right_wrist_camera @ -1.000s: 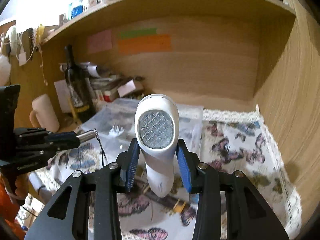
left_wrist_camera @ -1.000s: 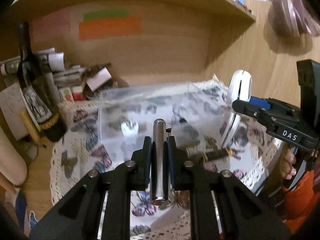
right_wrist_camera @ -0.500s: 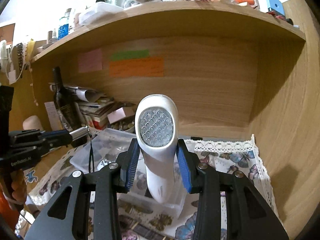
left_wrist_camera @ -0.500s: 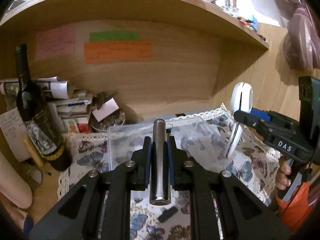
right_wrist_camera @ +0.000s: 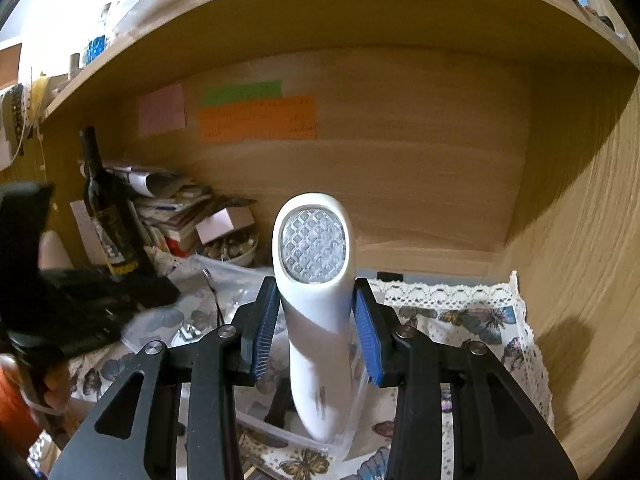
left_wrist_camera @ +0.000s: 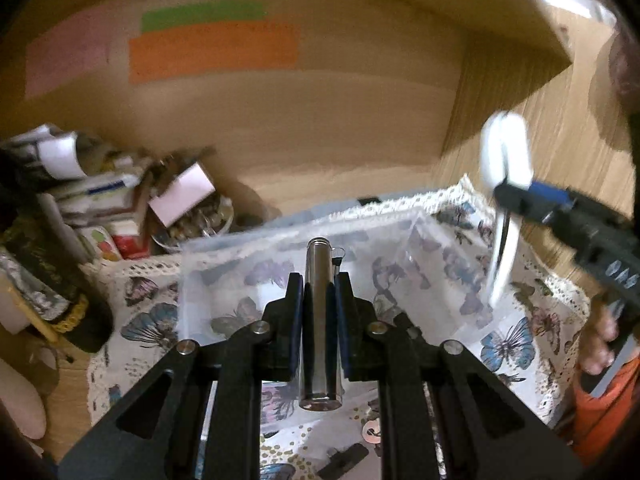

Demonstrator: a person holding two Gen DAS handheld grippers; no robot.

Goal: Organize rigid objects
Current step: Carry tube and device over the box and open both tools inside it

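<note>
My left gripper (left_wrist_camera: 319, 284) is shut on a silver metal cylinder (left_wrist_camera: 320, 320), held lengthwise over a clear plastic box (left_wrist_camera: 404, 240) on the butterfly cloth (left_wrist_camera: 520, 344). My right gripper (right_wrist_camera: 316, 300) is shut on a white handheld device with a round textured lens (right_wrist_camera: 314, 264), upright above the same box (right_wrist_camera: 248, 276). In the left wrist view the white device (left_wrist_camera: 505, 184) and right gripper (left_wrist_camera: 516, 200) hang at the right, over the box's right end. In the right wrist view the left gripper is a dark blur (right_wrist_camera: 160, 292) at the left.
A dark wine bottle (right_wrist_camera: 108, 216), stacked papers and small boxes (right_wrist_camera: 172, 204) and a bowl of small items (right_wrist_camera: 228, 250) crowd the back left corner. Wooden walls close the back and right. A shelf (right_wrist_camera: 320, 8) runs overhead. Small dark parts (left_wrist_camera: 344, 456) lie on the cloth near me.
Both grippers have moved forward towards the alcove and the box, each still holding its object. The left view is motion-blurred now.
</note>
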